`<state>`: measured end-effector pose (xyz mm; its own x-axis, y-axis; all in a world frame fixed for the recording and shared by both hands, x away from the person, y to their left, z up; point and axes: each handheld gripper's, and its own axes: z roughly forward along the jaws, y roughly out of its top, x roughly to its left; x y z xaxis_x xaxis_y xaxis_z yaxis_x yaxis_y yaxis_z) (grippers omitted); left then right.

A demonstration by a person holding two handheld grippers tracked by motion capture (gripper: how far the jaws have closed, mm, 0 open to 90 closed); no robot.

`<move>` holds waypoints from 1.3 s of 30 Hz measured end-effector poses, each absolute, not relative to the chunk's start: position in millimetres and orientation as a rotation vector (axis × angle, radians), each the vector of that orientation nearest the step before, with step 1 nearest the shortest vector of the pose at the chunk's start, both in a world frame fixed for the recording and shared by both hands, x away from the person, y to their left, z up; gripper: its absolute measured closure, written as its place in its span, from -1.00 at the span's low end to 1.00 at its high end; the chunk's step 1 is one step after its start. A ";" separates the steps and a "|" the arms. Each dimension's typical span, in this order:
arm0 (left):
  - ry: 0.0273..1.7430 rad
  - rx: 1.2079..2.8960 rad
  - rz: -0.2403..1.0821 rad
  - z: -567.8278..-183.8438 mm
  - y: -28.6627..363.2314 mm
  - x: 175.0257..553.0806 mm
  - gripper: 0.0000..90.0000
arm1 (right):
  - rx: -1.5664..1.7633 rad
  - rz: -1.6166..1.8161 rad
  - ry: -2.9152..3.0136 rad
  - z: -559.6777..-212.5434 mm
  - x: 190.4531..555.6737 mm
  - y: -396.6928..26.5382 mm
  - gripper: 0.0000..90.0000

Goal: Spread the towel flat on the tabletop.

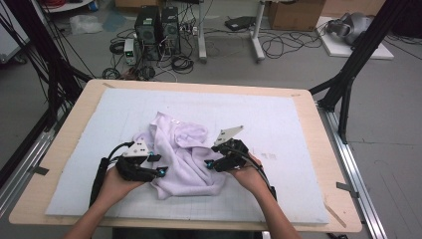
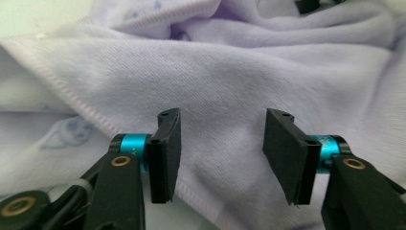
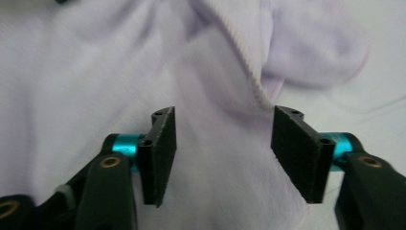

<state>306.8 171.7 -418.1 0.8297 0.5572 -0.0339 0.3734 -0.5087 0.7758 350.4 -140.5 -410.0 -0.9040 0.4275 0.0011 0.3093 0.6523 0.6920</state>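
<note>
On the white mat [image 1: 278,124] that covers the wooden bench [image 1: 74,124], a pale lilac garment [image 1: 181,154] lies crumpled in a soft heap, a little toward the person's side and close to the middle. Its fabric is fleecy, with a stitched hem [image 2: 72,103] that runs across the left gripper view, and a faint printed figure [image 2: 64,134] is seen on the lighter inner side.

Both hands come in from the near edge. The left tongs [image 1: 161,171] are at the left border of the garment, the right tongs [image 1: 209,163] at its right border, and they point toward each other across the cloth. In the left gripper view, the left tongs [image 2: 220,158] stand spread, with the lilac cloth behind the gap and no fold pressed between the pads [image 2: 167,158]. In the right gripper view, the right tongs [image 3: 220,158] are spread as well; the cloth and a ribbed edge [image 3: 244,62] lie beyond them, and the pads [image 3: 160,153] do not pinch anything.

Behind the bench, on the grey floor, two computer towers [image 1: 158,27] stand among many cables.
</note>
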 end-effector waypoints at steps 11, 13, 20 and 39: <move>0.658 2.233 0.255 -430.8 175.5 306.4 0.99 | 0.639 1.058 2.786 -421.7 327.7 -180.1 0.99; 0.660 2.228 0.255 -430.6 179.3 303.5 0.99 | 0.664 1.084 2.766 -420.5 321.2 -190.5 0.98; 0.658 2.162 0.268 -419.9 180.7 302.9 0.45 | 0.606 1.223 2.694 -408.8 324.9 -184.5 0.42; 0.656 2.238 0.293 -432.4 170.9 311.4 0.93 | 0.606 1.111 2.809 -432.4 340.0 -164.8 0.93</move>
